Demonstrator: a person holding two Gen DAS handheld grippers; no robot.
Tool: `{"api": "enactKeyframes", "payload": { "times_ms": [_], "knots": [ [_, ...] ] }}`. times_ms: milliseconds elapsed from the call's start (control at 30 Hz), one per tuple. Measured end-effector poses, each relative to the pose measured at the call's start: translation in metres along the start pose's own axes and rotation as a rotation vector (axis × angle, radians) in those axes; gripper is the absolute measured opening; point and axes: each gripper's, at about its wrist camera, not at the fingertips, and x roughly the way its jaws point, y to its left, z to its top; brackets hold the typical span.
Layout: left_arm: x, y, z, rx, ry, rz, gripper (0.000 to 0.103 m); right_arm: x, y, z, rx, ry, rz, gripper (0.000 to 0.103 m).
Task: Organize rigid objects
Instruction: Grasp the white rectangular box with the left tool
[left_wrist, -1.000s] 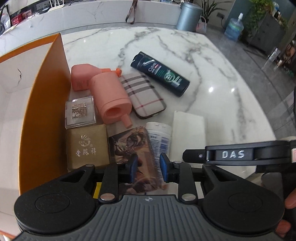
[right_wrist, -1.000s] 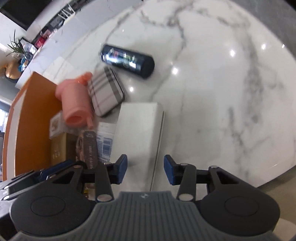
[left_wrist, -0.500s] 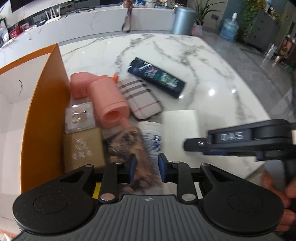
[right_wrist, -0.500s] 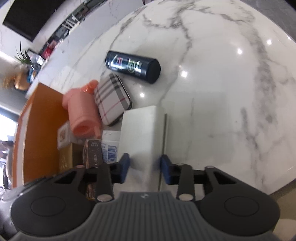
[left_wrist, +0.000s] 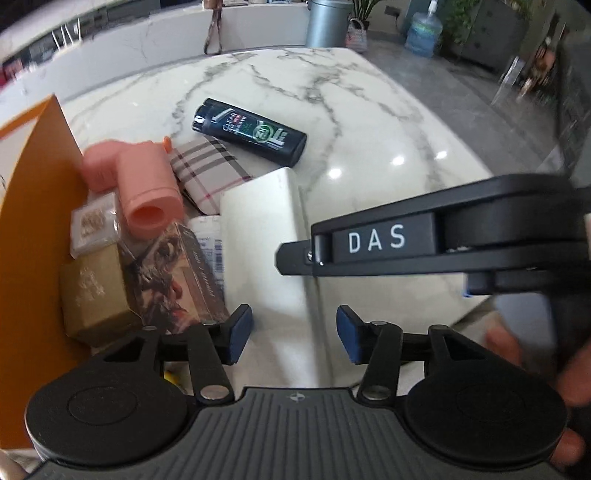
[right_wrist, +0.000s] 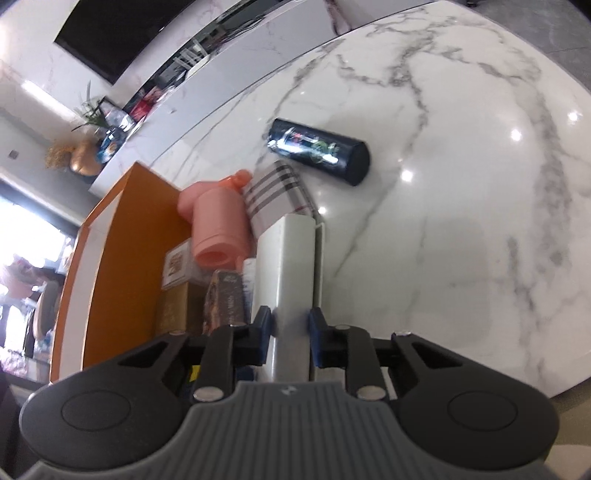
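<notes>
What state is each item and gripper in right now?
Right gripper: jaws just closed, shut on white box.
White box: tilted up on edge, gripped.
Left gripper: jaws just opened, nothing between.
Shampoo bottle: lying on its side.
Pink bottle: lying down, mouth open.
Plaid case: flat, closed.

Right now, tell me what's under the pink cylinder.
The pink cylinder lies over a small clear case, beside the plaid case. The picture box hides what is below its open end; the rest underneath is covered.
</notes>
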Motion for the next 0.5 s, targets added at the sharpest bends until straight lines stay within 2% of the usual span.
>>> {"api": "enactKeyframes", "payload": {
  "times_ms": [100,167,200,233,300,433,500],
  "knots": [
    [0.001,0.003,0.0,-0.017,0.011,0.005,0.052,0.0,-0.002,-0.001,0.007,0.003,-0.003,0.022],
    [-0.002,0.008,0.0,-0.043,0.014,-0.024,0.041,-0.002,-0.006,-0.001,0.029,0.002,0.011,0.021],
    [-0.002,0.012,0.0,-0.06,0.022,-0.045,0.04,-0.004,-0.009,-0.002,0.045,-0.008,0.023,0.021],
    [-0.003,0.014,-0.001,-0.07,0.021,-0.052,0.039,-0.009,-0.011,-0.002,0.067,-0.043,0.03,0.02],
    [-0.006,0.018,-0.002,-0.09,0.015,-0.057,0.037,-0.022,-0.016,-0.004,0.118,-0.14,-0.032,0.022],
    [-0.012,0.026,-0.001,-0.122,-0.002,-0.061,0.031,-0.006,-0.017,-0.002,0.151,-0.051,-0.165,0.017],
    [-0.015,0.03,0.0,-0.133,-0.008,-0.06,0.029,0.0,-0.014,0.0,0.125,-0.012,-0.164,0.016]
  ]
}}
